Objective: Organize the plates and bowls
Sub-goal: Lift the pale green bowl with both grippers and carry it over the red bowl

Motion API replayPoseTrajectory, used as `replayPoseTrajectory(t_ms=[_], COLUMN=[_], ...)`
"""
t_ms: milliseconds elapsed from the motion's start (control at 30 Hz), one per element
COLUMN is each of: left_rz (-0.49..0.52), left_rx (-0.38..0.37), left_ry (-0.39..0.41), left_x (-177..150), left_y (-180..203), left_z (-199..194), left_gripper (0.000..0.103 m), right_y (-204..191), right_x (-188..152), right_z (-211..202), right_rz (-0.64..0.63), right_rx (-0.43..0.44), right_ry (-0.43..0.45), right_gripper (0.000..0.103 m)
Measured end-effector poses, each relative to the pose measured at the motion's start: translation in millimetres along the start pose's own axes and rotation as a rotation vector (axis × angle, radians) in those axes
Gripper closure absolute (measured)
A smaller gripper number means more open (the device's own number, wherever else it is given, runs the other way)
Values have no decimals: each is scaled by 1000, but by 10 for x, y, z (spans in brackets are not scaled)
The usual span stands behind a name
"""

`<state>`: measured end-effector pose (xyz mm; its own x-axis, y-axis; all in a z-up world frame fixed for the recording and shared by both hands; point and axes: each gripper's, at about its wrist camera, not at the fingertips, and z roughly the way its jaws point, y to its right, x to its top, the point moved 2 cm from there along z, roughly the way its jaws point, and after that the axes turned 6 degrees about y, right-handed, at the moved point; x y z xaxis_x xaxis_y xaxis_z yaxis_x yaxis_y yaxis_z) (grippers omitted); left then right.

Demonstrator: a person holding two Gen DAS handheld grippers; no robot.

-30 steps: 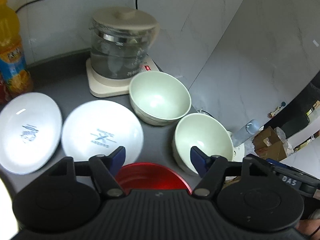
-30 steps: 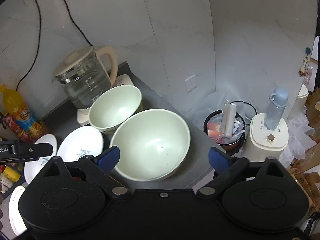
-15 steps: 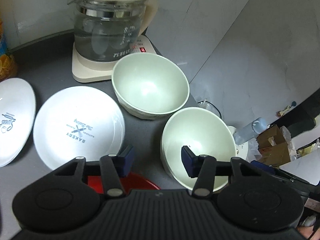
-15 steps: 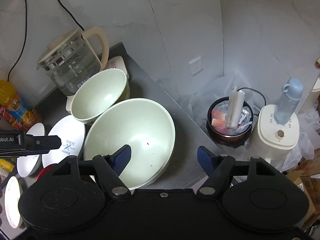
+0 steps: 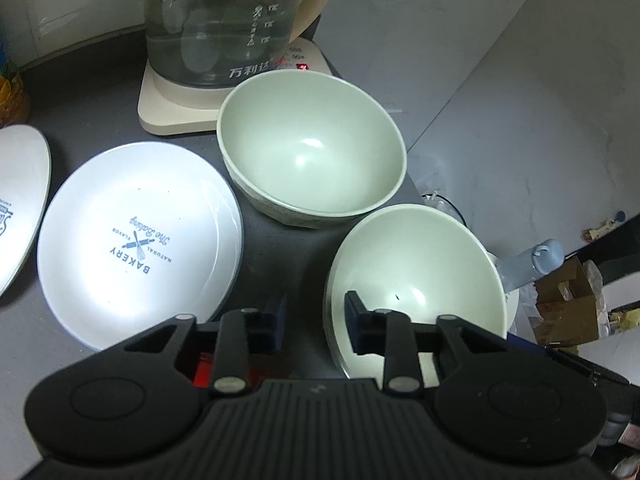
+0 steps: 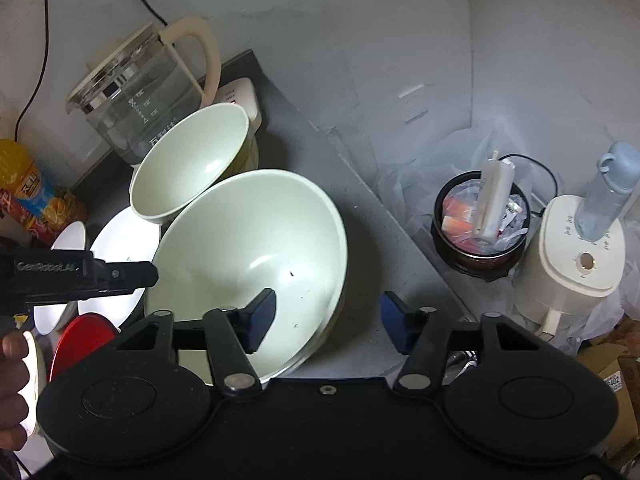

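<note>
Both grippers' jaws part-open, straddling near bowl (image 5: 416, 276) rim.

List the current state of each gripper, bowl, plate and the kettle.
Left gripper: open, straddling near bowl's rim.
Right gripper: open, straddling the opposite rim.
Near bowl: upright, empty.
Far bowl: upright, empty.
Bakery plate: flat, empty.
Kettle: on base, indicator lit.

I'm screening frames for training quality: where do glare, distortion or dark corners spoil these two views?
Left wrist view: glare washes out the near rim of the white plate, small highlights sit in both green bowls, and the corners go dark. Right wrist view: fisheye bends the wall lines, and the plates at the left edge blow out white.
</note>
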<state>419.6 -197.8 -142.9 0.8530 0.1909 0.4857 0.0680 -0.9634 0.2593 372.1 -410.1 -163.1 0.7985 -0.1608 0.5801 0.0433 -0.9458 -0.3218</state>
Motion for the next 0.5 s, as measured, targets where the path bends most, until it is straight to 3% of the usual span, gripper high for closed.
replayPoseTrajectory(t_ms=[267,500], left_rz=[-11,-19], left_rx=[19,-2], left_ry=[-43,-56], left_x=[-42,-76], left_y=[29,97], left_z=[197,266], left_gripper=[86,96], right_y=[43,63], right_x=[0,-5], right_z=[176,207], right_rz=[16,23], right_rx=[18,21], right_ry=[-49,-54], right_gripper=[78,83])
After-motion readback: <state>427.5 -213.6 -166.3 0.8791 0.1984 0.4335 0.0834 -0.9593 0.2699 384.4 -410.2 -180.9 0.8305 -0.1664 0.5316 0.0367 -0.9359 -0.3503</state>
